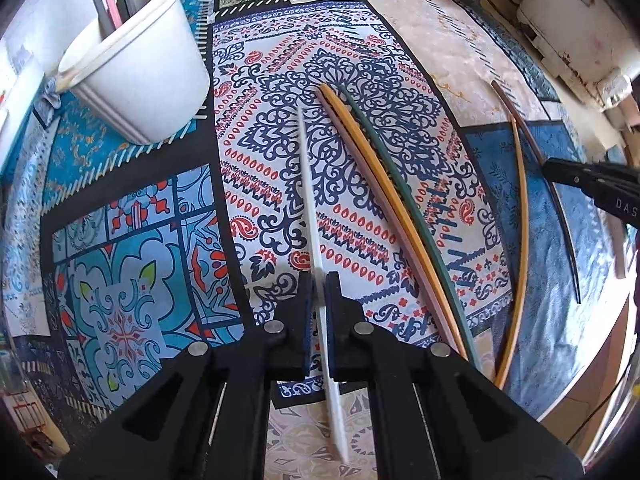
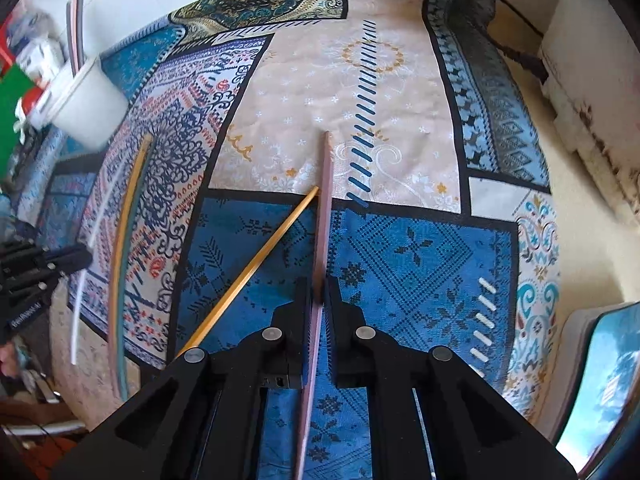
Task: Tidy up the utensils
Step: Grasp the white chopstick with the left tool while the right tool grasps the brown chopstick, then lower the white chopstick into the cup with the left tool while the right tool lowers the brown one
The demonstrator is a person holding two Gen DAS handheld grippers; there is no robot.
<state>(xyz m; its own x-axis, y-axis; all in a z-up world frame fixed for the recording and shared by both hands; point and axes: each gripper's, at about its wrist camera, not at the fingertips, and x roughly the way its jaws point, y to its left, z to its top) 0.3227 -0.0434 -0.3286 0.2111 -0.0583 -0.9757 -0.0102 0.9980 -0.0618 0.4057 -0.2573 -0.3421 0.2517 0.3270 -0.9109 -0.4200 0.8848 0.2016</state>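
Note:
My left gripper (image 1: 319,280) is shut on a white chopstick (image 1: 312,200) that points away over the patterned cloth. My right gripper (image 2: 319,286) is shut on a brown chopstick (image 2: 325,200); it also shows in the left wrist view (image 1: 532,148). A white cup (image 1: 140,68) stands at the far left with a few sticks in it; it also shows in the right wrist view (image 2: 86,108). Pink (image 1: 384,224), orange (image 1: 372,168) and green (image 1: 400,184) chopsticks lie together on the cloth right of my left gripper. Another orange chopstick (image 2: 256,268) lies beside the brown one.
A patchwork tablecloth (image 1: 160,216) covers the table. A white appliance (image 1: 576,28) stands at the far right edge. A cushioned seat (image 2: 600,380) shows at the lower right. Boxes and clutter (image 2: 24,64) sit behind the cup.

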